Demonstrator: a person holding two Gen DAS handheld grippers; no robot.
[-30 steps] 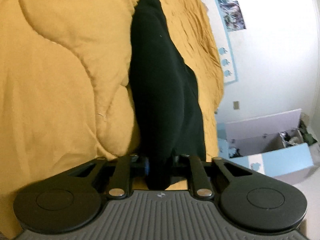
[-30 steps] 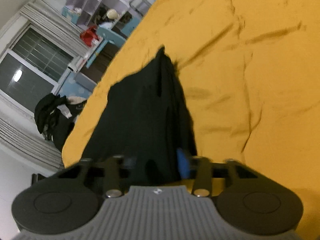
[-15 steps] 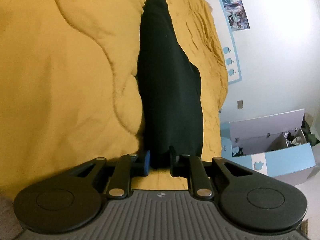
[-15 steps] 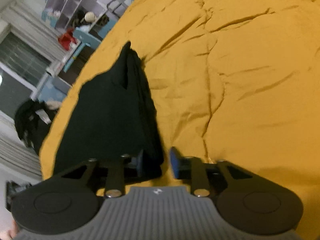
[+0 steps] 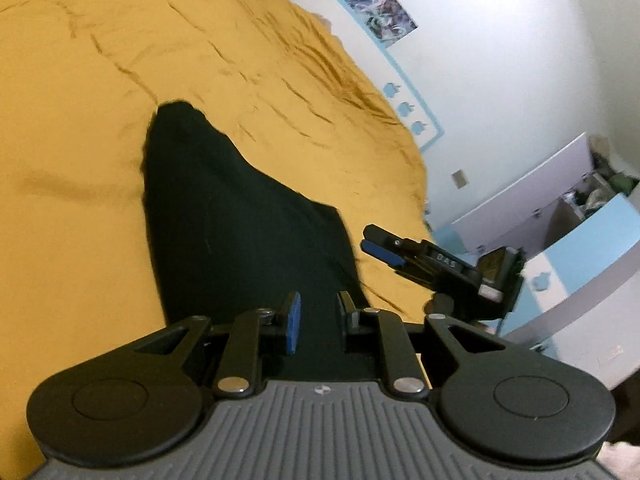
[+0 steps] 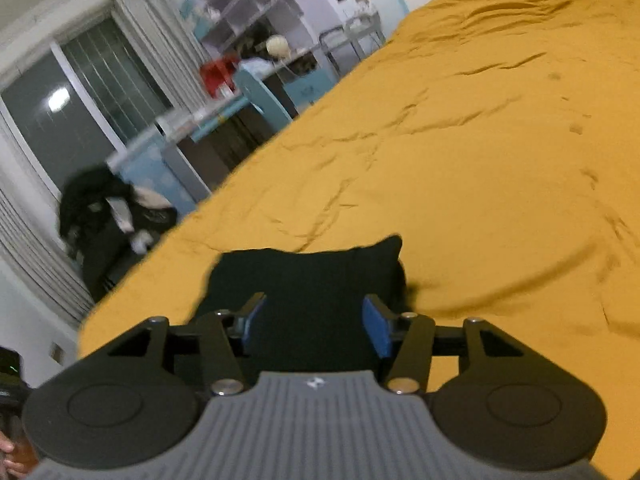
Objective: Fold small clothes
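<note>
Mustard bedspread (image 5: 80, 208), black garment (image 5: 224, 216) lying flat, left gripper (image 5: 318, 322) fingers slightly apart, right gripper (image 6: 314, 326) fingers opening, nothing clamped.

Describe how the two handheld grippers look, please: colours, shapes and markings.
Both the left gripper and right gripper have a ribbed grey body with a small white logo, two round black discs, black linkage bars with silver rivets, and black fingers with blue pads.

Dim indoor light — motion blur, fisheye bending at the edges.
</note>
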